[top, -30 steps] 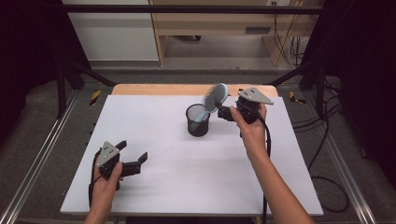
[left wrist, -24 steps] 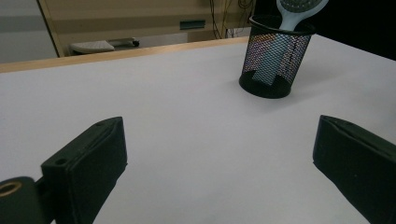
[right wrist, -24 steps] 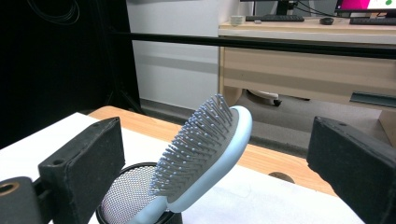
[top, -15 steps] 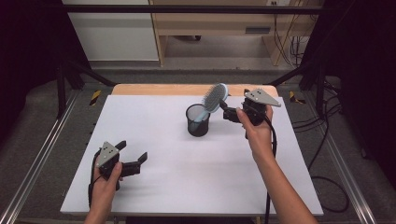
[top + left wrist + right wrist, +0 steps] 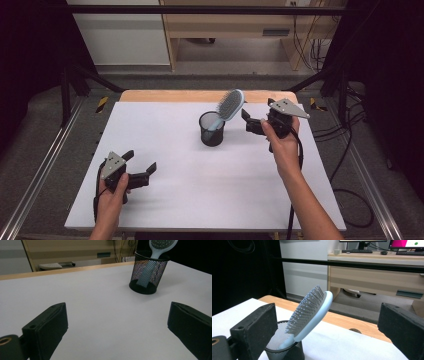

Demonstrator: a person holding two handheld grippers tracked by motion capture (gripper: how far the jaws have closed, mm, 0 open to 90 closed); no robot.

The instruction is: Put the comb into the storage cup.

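A light-blue hairbrush (image 5: 230, 106) stands handle-down in a black mesh cup (image 5: 211, 130) at the table's middle back, its head leaning right. My right gripper (image 5: 248, 122) hovers open just right of the cup, clear of the brush. In the right gripper view the hairbrush (image 5: 312, 311) and the cup (image 5: 284, 351) sit ahead between the wide-apart jaws of the right gripper (image 5: 328, 313). My left gripper (image 5: 140, 161) rests open at the table's front left, holding nothing. Its own view shows the left gripper (image 5: 116, 315) facing the cup (image 5: 147, 275) and the hairbrush (image 5: 160, 246) far off.
The white table top (image 5: 200, 190) ends in a wooden strip (image 5: 165, 96) at the back. Metal frame rails (image 5: 40, 170) run along both sides. Cables (image 5: 350, 150) lie on the floor at the right. A wooden desk (image 5: 374, 277) stands beyond the table.
My right gripper has drawn back a little to the right, away from the brush. The brush stays leaning in the cup, and the left gripper has not moved.
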